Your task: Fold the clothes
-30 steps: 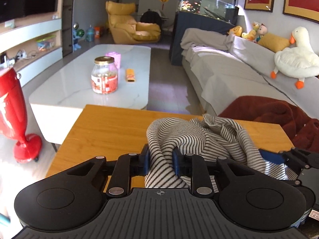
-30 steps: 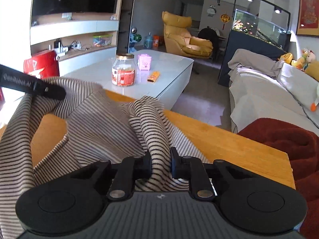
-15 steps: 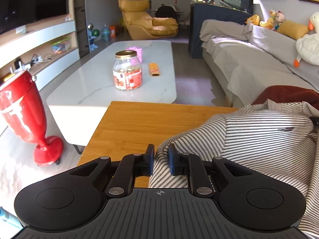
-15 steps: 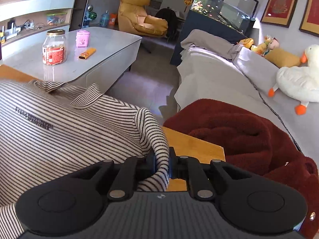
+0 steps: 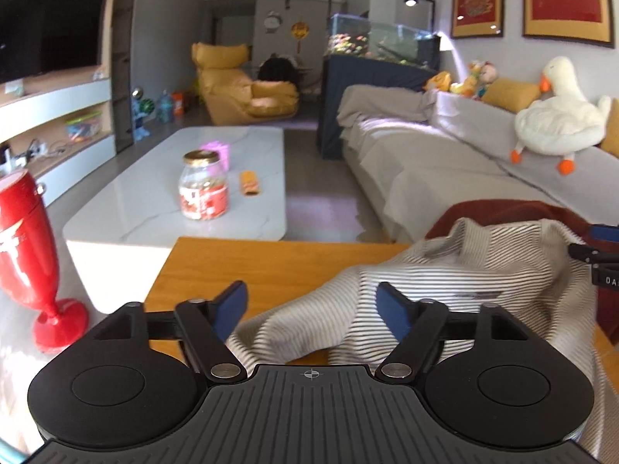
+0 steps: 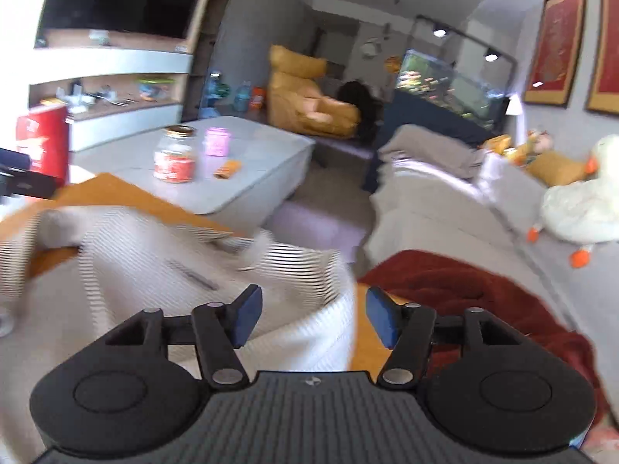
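Striped shirt (image 5: 445,294) lies spread on the wooden table (image 5: 263,266), covering its 3 o'clock half in the left wrist view; collar end at 1 o'clock, a loose fold running down toward 6 o'clock. In the right wrist view the shirt (image 6: 162,270) fills the 9 o'clock side, motion-blurred, one edge bunched near centre.

Left gripper (image 5: 312,305): jaws spread wide, blue pads apart, nothing pinched; shirt fabric sits below and between them. Right gripper (image 6: 312,315): jaws spread too, holding nothing, shirt edge and bare table showing in the gap. Its dark tip shows at 3 o'clock in the left view, just beside the shirt.

Dark red blanket (image 6: 483,294) lies just past the table at 3 o'clock, touching the shirt's far edge. Grey sofa (image 5: 425,154) at 2 o'clock carries a plush goose (image 5: 557,123). White coffee table (image 5: 162,201) at 11 o'clock holds a glass jar (image 5: 203,185). Red vase-shaped object (image 5: 27,255) stands on the floor at 9 o'clock.
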The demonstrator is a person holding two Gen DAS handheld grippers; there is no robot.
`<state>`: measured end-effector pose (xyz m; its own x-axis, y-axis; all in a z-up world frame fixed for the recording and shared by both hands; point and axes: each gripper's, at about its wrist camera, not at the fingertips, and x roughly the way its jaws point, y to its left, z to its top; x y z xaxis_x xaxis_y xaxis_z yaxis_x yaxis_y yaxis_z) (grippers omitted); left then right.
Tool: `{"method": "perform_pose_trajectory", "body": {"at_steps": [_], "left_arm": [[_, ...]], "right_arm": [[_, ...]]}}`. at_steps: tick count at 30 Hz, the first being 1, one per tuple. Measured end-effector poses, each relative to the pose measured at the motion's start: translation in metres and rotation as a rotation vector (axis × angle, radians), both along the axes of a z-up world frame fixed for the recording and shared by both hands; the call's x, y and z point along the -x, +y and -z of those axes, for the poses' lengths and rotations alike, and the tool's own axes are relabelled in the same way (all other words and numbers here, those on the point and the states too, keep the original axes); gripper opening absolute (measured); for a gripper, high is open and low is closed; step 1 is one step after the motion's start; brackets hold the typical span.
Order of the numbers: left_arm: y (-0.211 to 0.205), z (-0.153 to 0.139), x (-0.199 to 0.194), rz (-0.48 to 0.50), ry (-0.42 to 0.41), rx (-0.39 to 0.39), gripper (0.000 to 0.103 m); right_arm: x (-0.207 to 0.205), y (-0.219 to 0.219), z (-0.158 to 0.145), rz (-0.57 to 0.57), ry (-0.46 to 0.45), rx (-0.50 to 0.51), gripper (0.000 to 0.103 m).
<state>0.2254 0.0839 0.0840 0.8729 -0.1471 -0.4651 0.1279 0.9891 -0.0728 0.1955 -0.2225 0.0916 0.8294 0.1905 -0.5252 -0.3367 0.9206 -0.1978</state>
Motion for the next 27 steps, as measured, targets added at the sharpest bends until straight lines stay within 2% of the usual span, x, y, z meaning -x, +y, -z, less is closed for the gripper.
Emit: {"method": "perform_pose_trajectory", "body": {"at_steps": [2, 4, 6, 8, 9, 10, 11, 12, 15, 17, 19, 21, 24, 27], "left_arm": [[-0.014, 0.005, 0.006, 0.038, -0.022, 0.004, 0.097], [-0.026, 0.015, 0.011, 0.071, -0.022, 0.018, 0.098], [-0.034, 0.032, 0.013, 0.097, 0.016, 0.055, 0.098], [-0.038, 0.051, 0.012, 0.117, 0.07, 0.096, 0.098], [-0.038, 0.057, 0.011, 0.123, 0.097, 0.111, 0.098], [-0.038, 0.062, 0.011, 0.128, 0.124, 0.126, 0.098], [-0.038, 0.066, 0.011, 0.133, 0.151, 0.14, 0.098], [-0.037, 0.069, 0.013, 0.142, 0.172, 0.153, 0.098], [-0.034, 0.074, 0.021, 0.175, 0.229, 0.19, 0.101], [-0.033, 0.079, 0.027, 0.2, 0.267, 0.201, 0.102], [-0.038, 0.083, 0.036, 0.217, 0.265, 0.16, 0.102], [-0.045, 0.084, 0.044, 0.238, 0.253, 0.095, 0.103], [-0.046, 0.084, 0.056, 0.252, 0.26, 0.078, 0.103], [-0.042, 0.081, 0.067, 0.263, 0.282, 0.095, 0.103]], "right_arm": [[0.03, 0.011, 0.002, -0.138, 0.113, -0.09, 0.064], [0.052, 0.027, 0.019, -0.223, 0.223, -0.115, 0.064], [0.064, 0.042, 0.043, -0.245, 0.269, -0.046, 0.064], [0.071, 0.05, 0.061, -0.246, 0.243, 0.035, 0.062], [0.073, 0.05, 0.065, -0.242, 0.218, 0.067, 0.058], [0.071, 0.047, 0.062, -0.23, 0.21, 0.088, 0.034], [0.069, 0.043, 0.057, -0.215, 0.201, 0.109, 0.016], [0.064, 0.034, 0.049, -0.182, 0.179, 0.124, 0.01], [0.04, -0.015, 0.008, -0.017, 0.065, 0.121, 0.009], [0.023, -0.059, -0.032, 0.13, -0.029, 0.063, 0.009], [0.011, -0.102, -0.073, 0.266, -0.127, -0.01, 0.009], [0.007, -0.13, -0.107, 0.341, -0.205, -0.091, 0.009], [0.0, -0.146, -0.141, 0.353, -0.276, -0.208, 0.009], [-0.011, -0.129, -0.149, 0.247, -0.244, -0.322, 0.009]]}}
